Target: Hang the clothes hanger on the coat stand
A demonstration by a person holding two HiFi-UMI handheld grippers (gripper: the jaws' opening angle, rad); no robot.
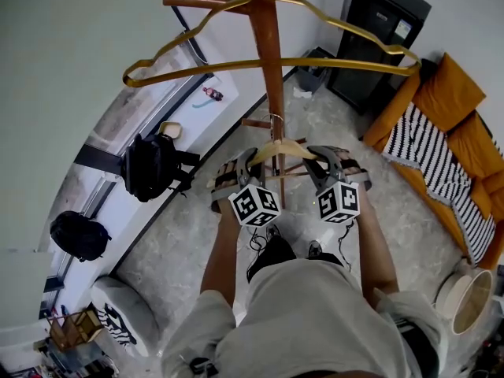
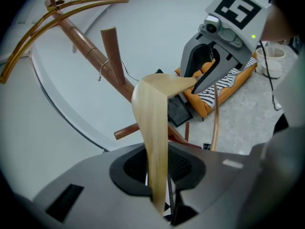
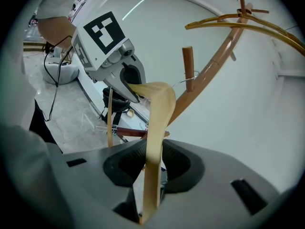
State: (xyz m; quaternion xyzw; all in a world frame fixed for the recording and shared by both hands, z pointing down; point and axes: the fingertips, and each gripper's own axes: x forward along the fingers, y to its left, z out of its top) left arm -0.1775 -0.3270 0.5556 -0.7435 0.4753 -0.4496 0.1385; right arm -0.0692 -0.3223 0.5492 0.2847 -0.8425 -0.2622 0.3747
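Observation:
A pale wooden hanger (image 1: 282, 150) is held level in front of the brown coat stand (image 1: 272, 69). My left gripper (image 1: 242, 173) is shut on its left arm and my right gripper (image 1: 329, 170) on its right arm. In the left gripper view the hanger (image 2: 153, 128) runs up from between the jaws of the left gripper (image 2: 159, 185) toward the right gripper (image 2: 217, 63). The right gripper view shows the hanger (image 3: 157, 123) clamped in the right gripper (image 3: 152, 175). Its wire hook (image 1: 276, 120) sits close by the pole, near a short peg (image 3: 188, 61); whether they touch I cannot tell. A golden hanger (image 1: 268, 61) hangs at the stand's top.
A black backpack (image 1: 153, 168) and a second black bag (image 1: 79, 236) lie by the wall on the left. An orange sofa with a striped blanket (image 1: 449, 132), a black cabinet (image 1: 382, 34) and a round basket (image 1: 468, 298) are on the right. The person's legs fill the bottom of the head view.

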